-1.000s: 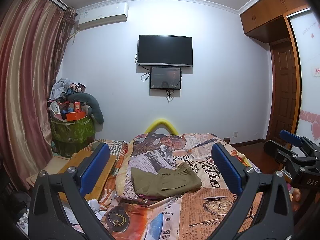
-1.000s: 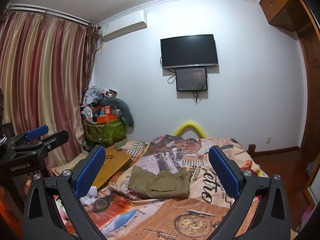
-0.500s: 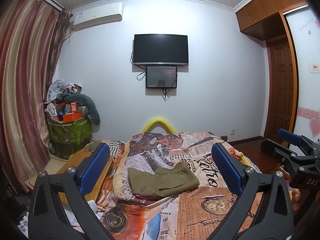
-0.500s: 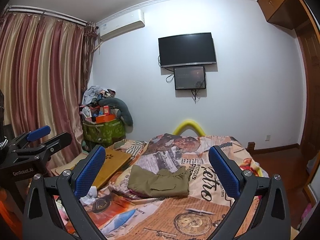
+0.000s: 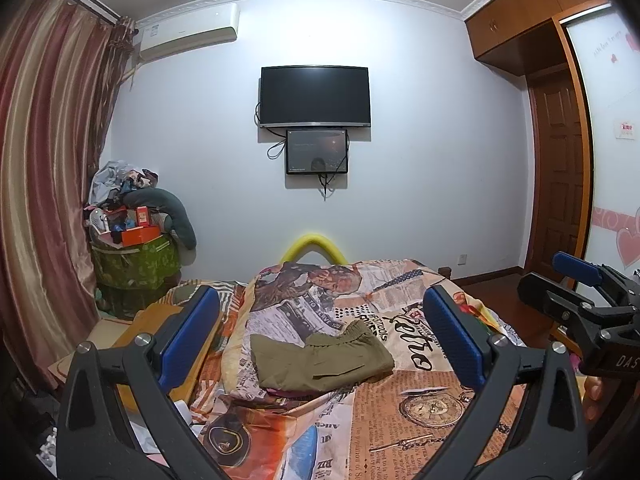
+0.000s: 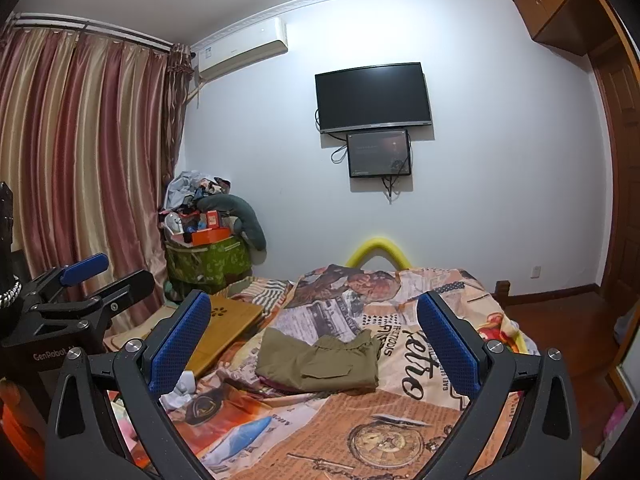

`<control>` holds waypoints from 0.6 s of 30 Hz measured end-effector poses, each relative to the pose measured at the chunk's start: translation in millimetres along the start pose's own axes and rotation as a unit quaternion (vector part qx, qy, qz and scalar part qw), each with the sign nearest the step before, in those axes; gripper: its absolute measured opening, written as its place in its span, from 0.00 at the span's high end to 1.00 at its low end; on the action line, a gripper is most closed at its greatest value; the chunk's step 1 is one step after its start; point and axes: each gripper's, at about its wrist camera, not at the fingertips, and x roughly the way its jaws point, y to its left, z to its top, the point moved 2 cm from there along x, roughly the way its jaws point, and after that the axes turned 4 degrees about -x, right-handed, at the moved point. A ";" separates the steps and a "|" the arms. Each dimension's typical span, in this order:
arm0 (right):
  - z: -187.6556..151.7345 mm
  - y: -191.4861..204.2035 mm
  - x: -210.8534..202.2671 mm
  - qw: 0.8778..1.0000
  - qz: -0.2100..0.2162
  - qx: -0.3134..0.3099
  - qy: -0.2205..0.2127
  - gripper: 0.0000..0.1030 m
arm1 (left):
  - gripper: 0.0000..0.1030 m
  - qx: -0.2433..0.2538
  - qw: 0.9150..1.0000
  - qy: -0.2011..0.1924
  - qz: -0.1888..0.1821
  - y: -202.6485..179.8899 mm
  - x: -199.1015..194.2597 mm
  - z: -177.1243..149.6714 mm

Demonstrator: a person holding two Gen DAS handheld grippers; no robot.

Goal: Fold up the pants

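Olive-green pants (image 5: pixel 322 356) lie folded in a compact rectangle on the bed's patterned cover (image 5: pixel 400 412), over a bit of dark red cloth. They also show in the right wrist view (image 6: pixel 320 362). My left gripper (image 5: pixel 320 340) is open and empty, held back from the pants and above the bed. My right gripper (image 6: pixel 316 344) is open and empty too, equally far back. Each gripper shows at the edge of the other's view, the right one (image 5: pixel 580 292) and the left one (image 6: pixel 80 292).
A wooden lap tray (image 6: pixel 224 328) lies on the bed's left side beside crumpled white paper (image 6: pixel 180 390). A green bin piled with clutter (image 5: pixel 132 256) stands by the curtains (image 6: pixel 80 168). A TV (image 5: pixel 315 96) hangs on the far wall. A wooden door (image 5: pixel 560 184) is at the right.
Both grippers have drifted slightly, so the scene shifts a little in each view. The pants have not moved and both grippers stay open.
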 end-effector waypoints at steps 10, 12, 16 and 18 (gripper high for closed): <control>0.2 0.7 1.5 1.000 0.000 0.003 0.005 0.01 | 0.00 0.001 1.000 0.002 -0.004 -0.9 1.6 -0.9; 0.9 1.2 1.5 1.000 0.000 0.002 0.004 0.01 | 0.00 0.001 1.000 0.002 -0.004 -0.8 1.7 -1.0; 1.1 1.6 1.4 1.000 0.000 0.002 0.005 0.01 | 0.00 0.001 1.000 0.002 -0.005 -0.2 1.6 -1.2; 0.7 1.5 1.4 1.000 0.000 0.002 0.005 0.01 | 0.00 -0.001 1.000 0.001 -0.005 -0.3 1.7 -1.3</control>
